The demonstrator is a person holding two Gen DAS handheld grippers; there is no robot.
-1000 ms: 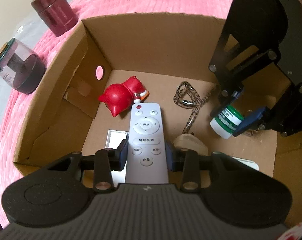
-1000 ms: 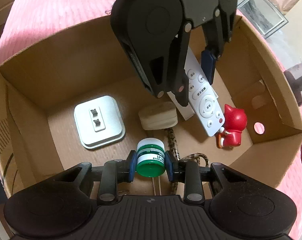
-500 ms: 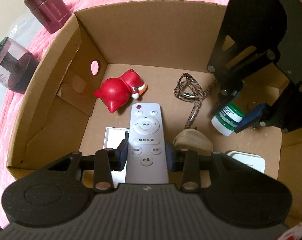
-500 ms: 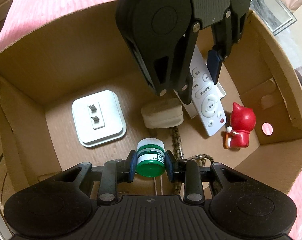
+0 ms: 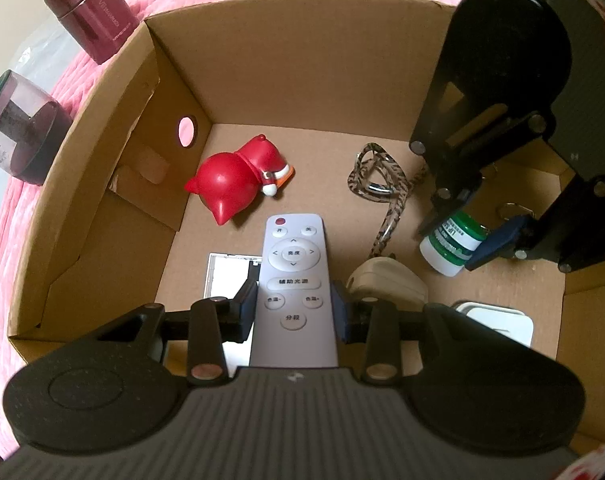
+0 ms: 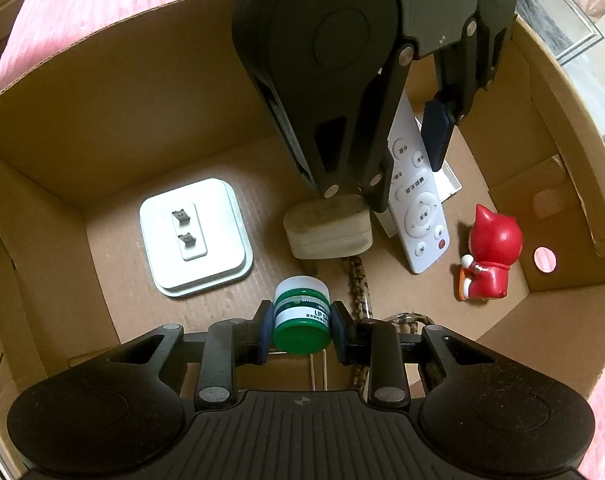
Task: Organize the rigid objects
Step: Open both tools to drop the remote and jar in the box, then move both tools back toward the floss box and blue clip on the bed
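Remote (image 5: pixel 293 280) pinched by left gripper (image 5: pixel 294 306), angled into box (image 5: pixel 102 184).

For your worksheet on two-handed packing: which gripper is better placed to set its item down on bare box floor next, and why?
Probably right. The right gripper holds the green-lidded jar over bare cardboard box floor, while the remote in the left gripper overhangs a white card.

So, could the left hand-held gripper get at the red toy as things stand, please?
Probably not yet: the left hand-held gripper is shut on the remote, though the path to the red toy looks unobstructed.
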